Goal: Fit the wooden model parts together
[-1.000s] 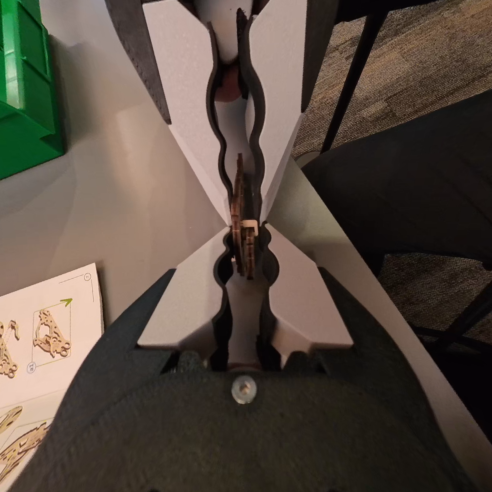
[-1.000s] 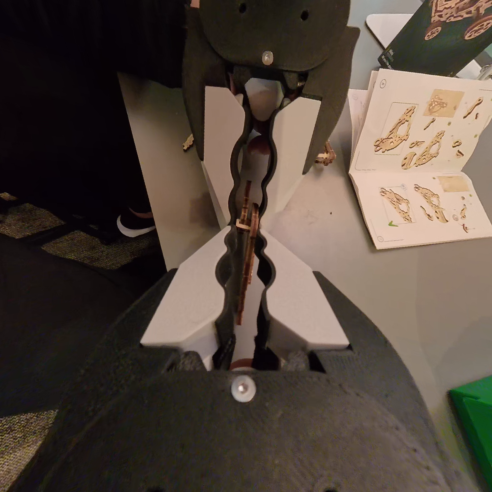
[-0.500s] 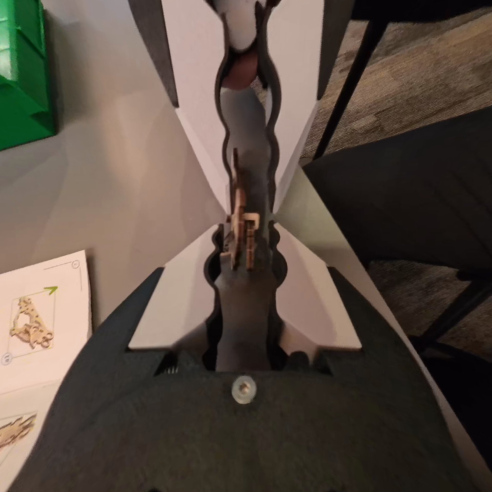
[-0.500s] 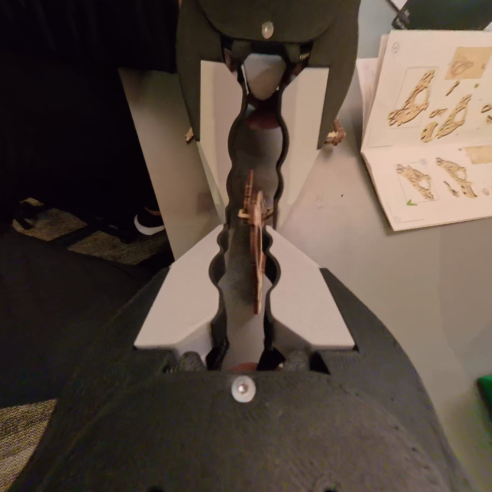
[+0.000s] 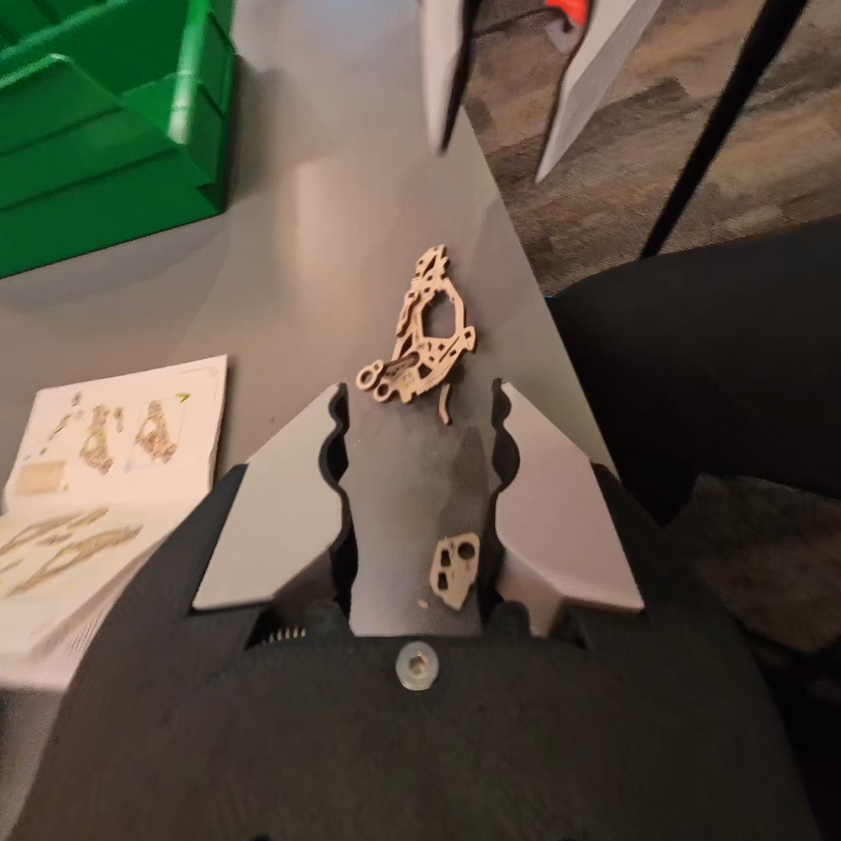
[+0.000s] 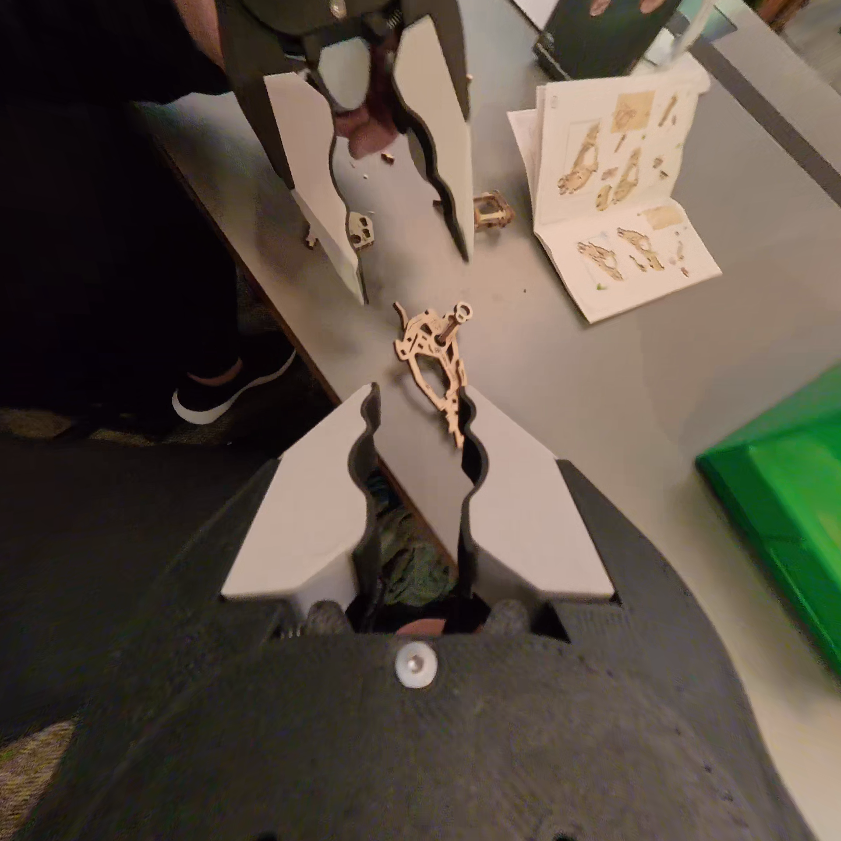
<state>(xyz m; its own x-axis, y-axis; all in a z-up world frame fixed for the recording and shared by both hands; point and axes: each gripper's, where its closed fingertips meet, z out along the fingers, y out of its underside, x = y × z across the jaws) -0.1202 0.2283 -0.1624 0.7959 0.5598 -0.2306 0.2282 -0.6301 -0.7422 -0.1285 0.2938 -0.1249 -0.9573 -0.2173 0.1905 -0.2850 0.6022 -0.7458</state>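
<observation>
The joined wooden model assembly (image 5: 428,332) lies flat on the grey table (image 5: 296,273) near its edge, just beyond my left gripper (image 5: 418,387). The left gripper is wide open and holds nothing. A small loose wooden part (image 5: 455,571) lies on the table between its fingers. In the right wrist view the assembly (image 6: 432,359) lies in front of my right gripper (image 6: 421,391), which is also open and empty; the assembly's thin end shows beside the right finger's pad. The two grippers face each other: the right gripper (image 5: 490,164) shows in the left wrist view, the left gripper (image 6: 412,277) in the right wrist view.
An open instruction booklet (image 6: 623,182) and a small wooden frame part (image 6: 491,211) lie past the left gripper. A green bin (image 5: 104,123) stands on the table; it also shows in the right wrist view (image 6: 773,500). A dark box (image 6: 605,36) stands at the back. A person's shoe (image 6: 227,391) is on the floor by the table edge.
Both grippers held the assembly between them, shut on it. Both have opened and drawn back, and the assembly has left both grasps and lies on the table.
</observation>
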